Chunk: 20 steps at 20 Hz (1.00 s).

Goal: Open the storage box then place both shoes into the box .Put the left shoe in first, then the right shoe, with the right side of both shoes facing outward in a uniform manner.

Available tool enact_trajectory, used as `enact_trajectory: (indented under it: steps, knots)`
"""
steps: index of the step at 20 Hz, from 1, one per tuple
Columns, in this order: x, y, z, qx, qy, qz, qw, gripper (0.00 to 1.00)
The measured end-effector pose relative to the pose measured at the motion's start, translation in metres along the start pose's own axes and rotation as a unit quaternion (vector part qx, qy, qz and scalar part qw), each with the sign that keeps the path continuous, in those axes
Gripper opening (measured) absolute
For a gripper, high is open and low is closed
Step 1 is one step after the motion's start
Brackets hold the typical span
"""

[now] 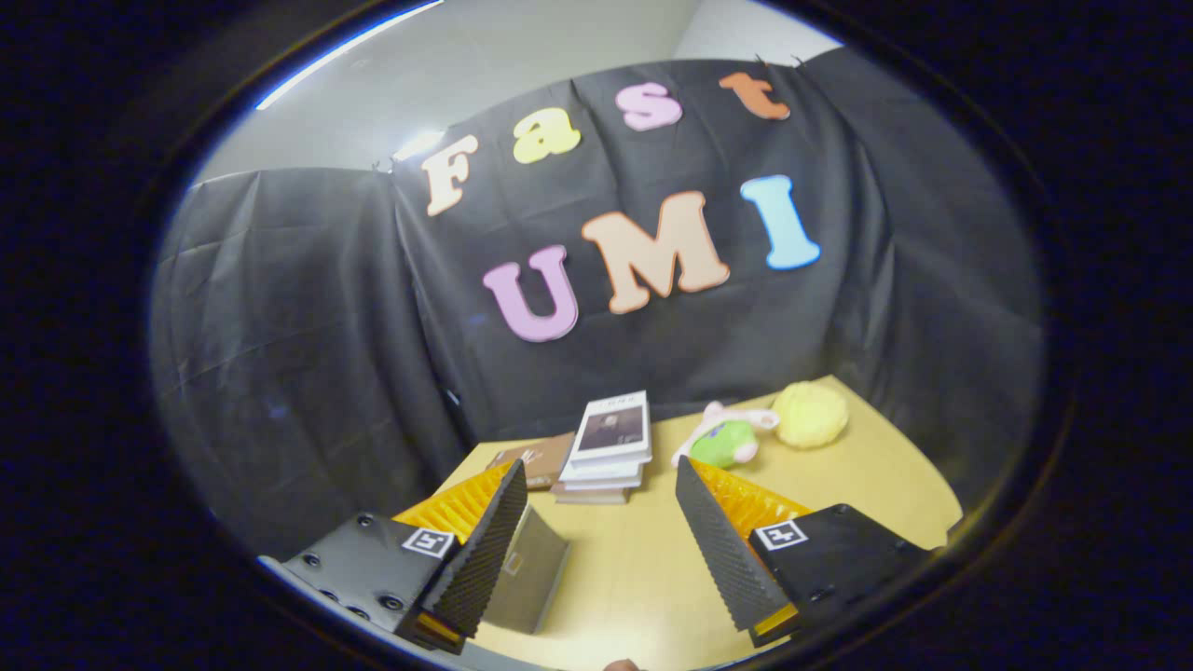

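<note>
My gripper [601, 485] is open, its two black ribbed fingers [485, 550] spread wide above a yellow table [634, 568], with nothing between them. A grey box-like object [529, 576], possibly the storage box, shows partly behind the left finger, close below it. I cannot tell whether it is open.
A stack of books [608, 445] lies on the table just beyond the fingers, with a brown book [538, 458] to its left. A green and pink plush toy [730, 436] and a yellow fuzzy ball [809, 415] rest further right. The table's right edge [918, 475] lies near the black cloth.
</note>
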<state>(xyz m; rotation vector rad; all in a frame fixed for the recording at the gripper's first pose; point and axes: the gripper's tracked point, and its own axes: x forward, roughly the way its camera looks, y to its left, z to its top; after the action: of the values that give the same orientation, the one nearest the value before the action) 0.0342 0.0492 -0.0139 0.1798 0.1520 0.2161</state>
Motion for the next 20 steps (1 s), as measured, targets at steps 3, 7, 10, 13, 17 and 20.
enact_trajectory:
  steps: [3,7,10,13,17,20]
  knots:
    - [-0.017,-0.027,0.016,-0.026,-0.058,-0.047,0.997,1.0]
    - [-0.036,-0.026,0.038,-0.057,-0.147,-0.057,0.986,1.0]
    - [-0.061,-0.027,0.037,-0.097,-0.16,-0.079,0.979,1.0]
    - [-0.068,-0.021,0.032,-0.098,-0.158,-0.09,0.978,1.0]
    - [-0.064,-0.025,0.024,-0.101,-0.151,-0.102,0.978,1.0]
    - [-0.072,-0.027,0.018,-0.103,-0.149,-0.11,0.977,1.0]
